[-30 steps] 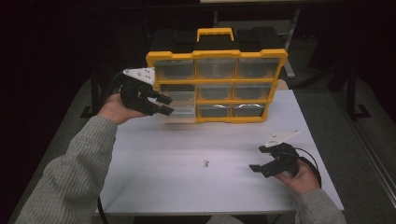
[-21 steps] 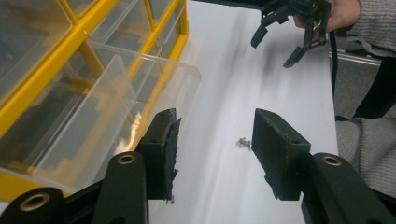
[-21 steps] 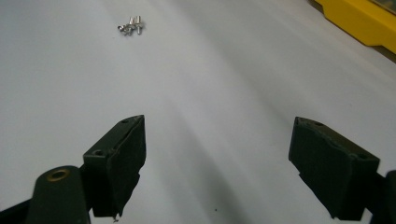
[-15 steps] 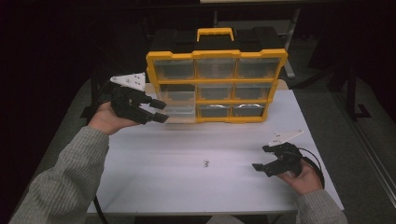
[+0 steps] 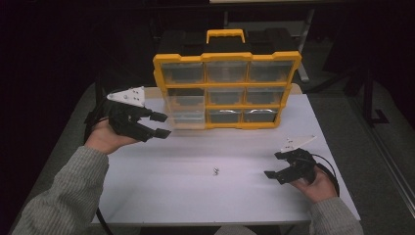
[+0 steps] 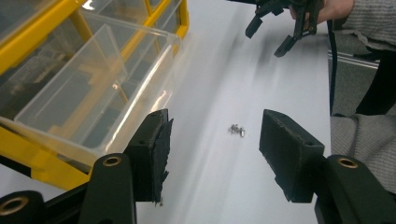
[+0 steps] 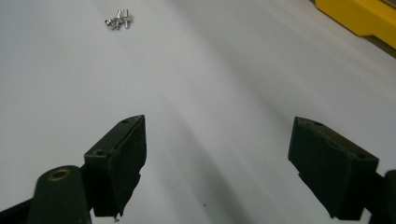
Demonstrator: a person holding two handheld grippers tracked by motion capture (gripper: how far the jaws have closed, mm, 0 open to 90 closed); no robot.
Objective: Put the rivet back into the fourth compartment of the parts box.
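Observation:
A yellow organizer [image 5: 227,58] with clear drawers stands upright at the back of the white table [image 5: 195,196]. Its lower-left clear drawer [image 5: 188,117] [image 6: 93,88] sticks out of the frame. My left gripper [image 5: 165,124] [image 6: 214,140] hangs just left of that drawer, open; its jaws have just been opening and nothing is between them. A small heap of metal screws [image 5: 216,171] [image 6: 236,130] [image 7: 118,20] lies mid-table. My right gripper [image 5: 274,164] [image 7: 217,135] rests low near the front right, open and empty, right of the screws.
The organizer's black and yellow carry handle [image 5: 225,35] tops it. In the left gripper view the other hand's gripper [image 6: 280,28] and its cable show at the far end. A corner of the yellow frame [image 7: 359,16] edges the right gripper view. Dark floor surrounds the table.
My left gripper has drawn back from the pulled-out drawer, leftward and toward the near edge, and its jaws stand wider. The right gripper has not moved.

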